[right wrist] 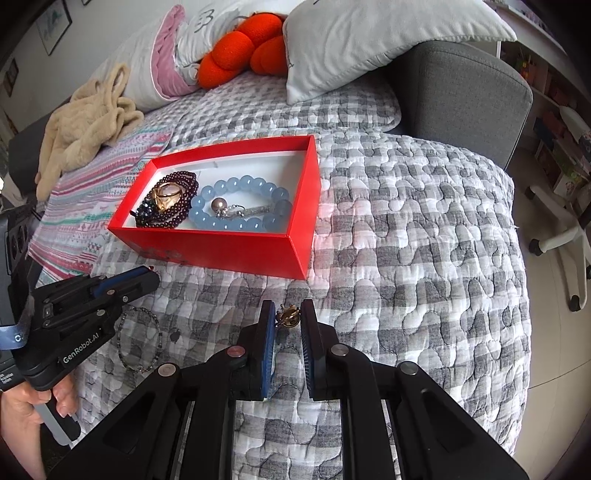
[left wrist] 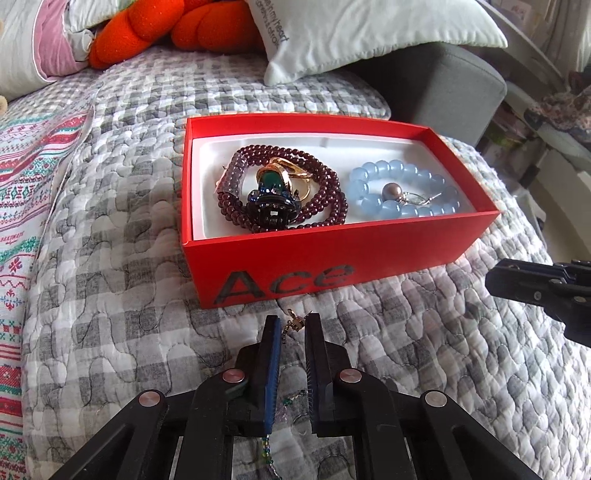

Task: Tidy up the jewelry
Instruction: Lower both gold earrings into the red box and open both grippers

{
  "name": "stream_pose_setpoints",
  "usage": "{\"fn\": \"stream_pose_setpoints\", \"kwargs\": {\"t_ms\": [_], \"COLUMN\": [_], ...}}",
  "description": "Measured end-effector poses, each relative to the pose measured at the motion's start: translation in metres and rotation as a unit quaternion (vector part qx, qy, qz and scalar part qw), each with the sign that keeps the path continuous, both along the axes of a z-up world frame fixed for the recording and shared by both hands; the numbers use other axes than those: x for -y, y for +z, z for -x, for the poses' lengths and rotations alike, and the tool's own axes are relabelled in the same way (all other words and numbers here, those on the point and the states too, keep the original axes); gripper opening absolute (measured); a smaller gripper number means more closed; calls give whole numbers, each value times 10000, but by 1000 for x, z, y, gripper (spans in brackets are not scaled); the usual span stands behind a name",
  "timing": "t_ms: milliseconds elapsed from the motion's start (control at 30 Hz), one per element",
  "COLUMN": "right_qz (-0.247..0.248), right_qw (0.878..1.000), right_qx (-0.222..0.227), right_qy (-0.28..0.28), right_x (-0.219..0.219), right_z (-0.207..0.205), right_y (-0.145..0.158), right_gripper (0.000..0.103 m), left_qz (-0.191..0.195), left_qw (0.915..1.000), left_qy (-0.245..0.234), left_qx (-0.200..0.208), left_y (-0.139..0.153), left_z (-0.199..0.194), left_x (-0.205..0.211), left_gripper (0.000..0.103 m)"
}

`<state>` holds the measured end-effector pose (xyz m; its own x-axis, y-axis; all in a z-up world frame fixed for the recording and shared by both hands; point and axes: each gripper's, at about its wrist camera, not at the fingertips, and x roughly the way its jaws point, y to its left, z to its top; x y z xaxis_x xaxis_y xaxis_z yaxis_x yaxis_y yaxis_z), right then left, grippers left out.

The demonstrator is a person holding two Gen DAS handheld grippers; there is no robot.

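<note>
A red box (left wrist: 280, 258) marked "Ace" sits on the quilt and also shows in the right wrist view (right wrist: 236, 247). It holds a dark red bead string (left wrist: 332, 192), a gold ring with a green stone (left wrist: 277, 177), a dark hair claw (left wrist: 271, 210), a pale blue bead bracelet (left wrist: 399, 184) and a pearl earring (left wrist: 389, 191). My left gripper (left wrist: 293, 325) is open, its fingers straddling a thin beaded chain (left wrist: 291, 326) on the quilt. My right gripper (right wrist: 288, 314) is open around a small gold piece (right wrist: 286, 317). The chain bracelet (right wrist: 140, 339) lies beside the left gripper (right wrist: 147, 275).
The grey checked quilt (right wrist: 406, 258) covers a sofa seat with a grey armrest (right wrist: 461, 85). White pillows (left wrist: 351, 33), an orange plush (left wrist: 147, 33), a beige towel (right wrist: 85, 122) and a striped blanket (left wrist: 22, 177) lie behind and left. The seat edge drops off at right.
</note>
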<state>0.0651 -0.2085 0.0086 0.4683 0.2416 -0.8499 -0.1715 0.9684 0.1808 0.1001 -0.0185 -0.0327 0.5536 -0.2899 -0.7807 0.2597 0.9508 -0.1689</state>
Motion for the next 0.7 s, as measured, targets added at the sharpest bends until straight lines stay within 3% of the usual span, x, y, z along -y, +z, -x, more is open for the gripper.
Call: {"fn": "stream_pose_setpoints", "kwargs": {"t_ms": [367, 700], "right_qz": [-350, -507], "right_qw": [9986, 9973], "right_qx": [396, 524], "right_qy": [-97, -45], "right_x": [-5, -19], "right_z": [-11, -17], "right_y": [21, 30], "right_gripper": [15, 15], "left_qz": [379, 351], "left_qw": [9975, 9943], "left_qy": [272, 615], "left_qx": [537, 801], "left_y": [43, 39], "left_z": [10, -11], "left_x": [-24, -21], "left_gripper": [7, 7]}}
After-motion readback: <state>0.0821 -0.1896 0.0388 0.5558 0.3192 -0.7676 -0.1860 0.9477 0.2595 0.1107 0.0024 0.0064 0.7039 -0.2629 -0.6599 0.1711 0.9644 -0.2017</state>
